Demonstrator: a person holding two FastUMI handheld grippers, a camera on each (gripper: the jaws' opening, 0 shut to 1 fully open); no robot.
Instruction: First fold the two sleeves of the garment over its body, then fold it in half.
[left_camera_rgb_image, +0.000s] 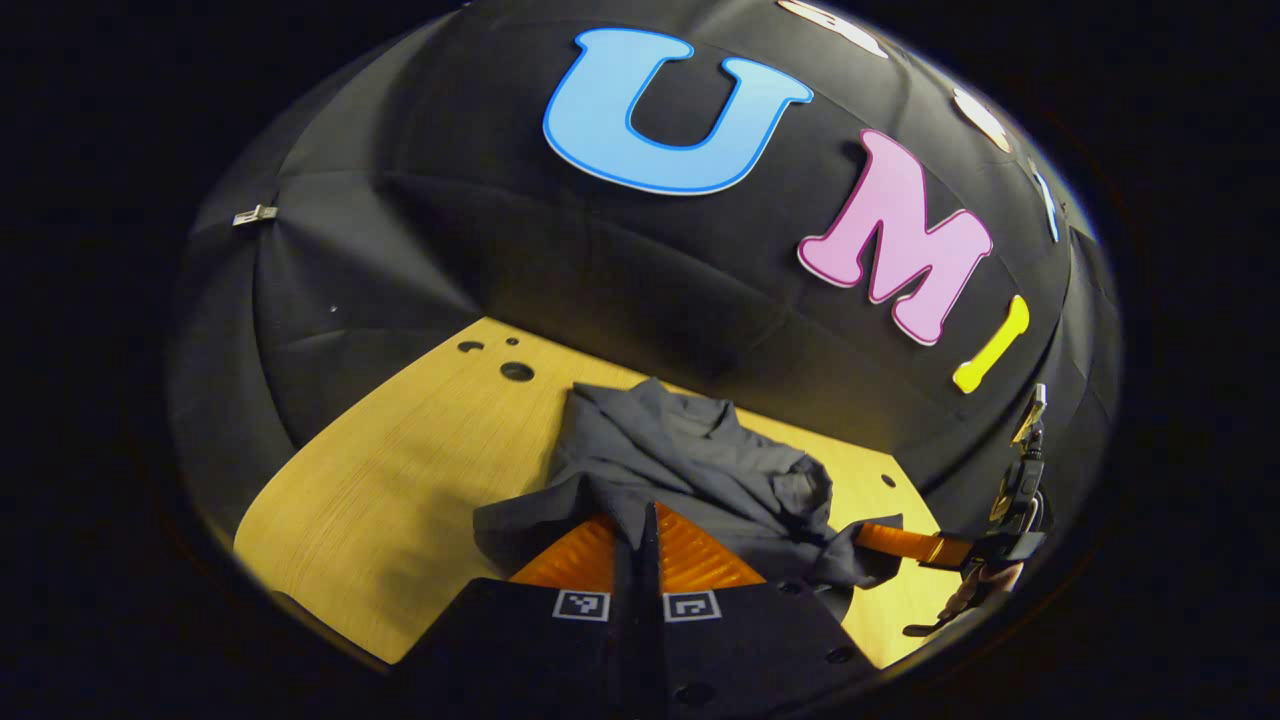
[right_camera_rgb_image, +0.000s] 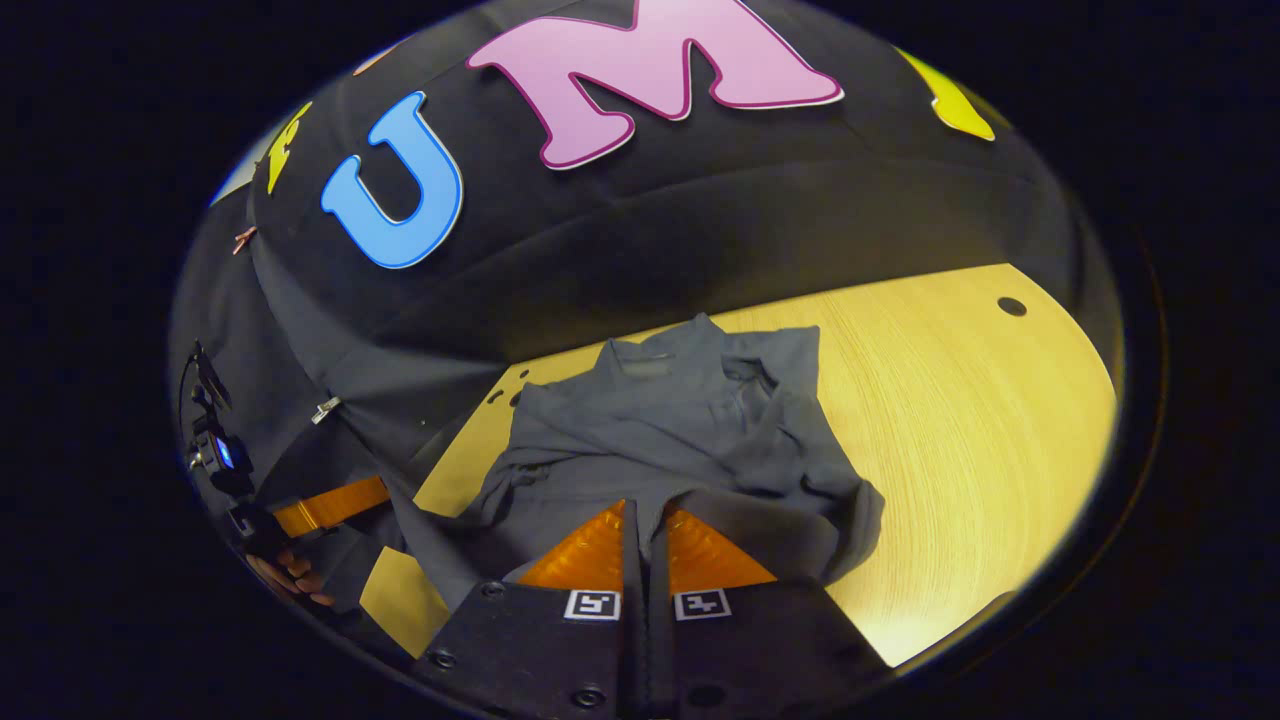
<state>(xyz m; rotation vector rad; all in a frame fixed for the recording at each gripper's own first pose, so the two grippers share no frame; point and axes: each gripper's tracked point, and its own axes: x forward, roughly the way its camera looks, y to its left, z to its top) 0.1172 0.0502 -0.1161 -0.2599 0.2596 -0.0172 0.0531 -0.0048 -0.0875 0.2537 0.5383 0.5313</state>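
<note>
A dark grey garment (left_camera_rgb_image: 690, 460) lies crumpled on the yellow wooden table (left_camera_rgb_image: 400, 470), its collar (right_camera_rgb_image: 640, 362) toward the wall. My left gripper (left_camera_rgb_image: 640, 525) is shut, its orange fingers (left_camera_rgb_image: 575, 555) pinching the garment's near edge. My right gripper (right_camera_rgb_image: 645, 525) is shut on the near edge too, with cloth draped over its orange fingers (right_camera_rgb_image: 715, 555). The right gripper (left_camera_rgb_image: 905, 543) also appears far right in the left gripper view, held by a hand (left_camera_rgb_image: 985, 585). The left gripper (right_camera_rgb_image: 330, 510) sits at the left of the right gripper view, above a hand (right_camera_rgb_image: 290, 580).
Bare table (right_camera_rgb_image: 960, 420) stretches right of the garment in the right gripper view, and left of it in the left gripper view. Round holes (left_camera_rgb_image: 516, 371) (right_camera_rgb_image: 1011, 306) mark the table near the wall. A metal clip (left_camera_rgb_image: 255, 214) hangs on the black cloth.
</note>
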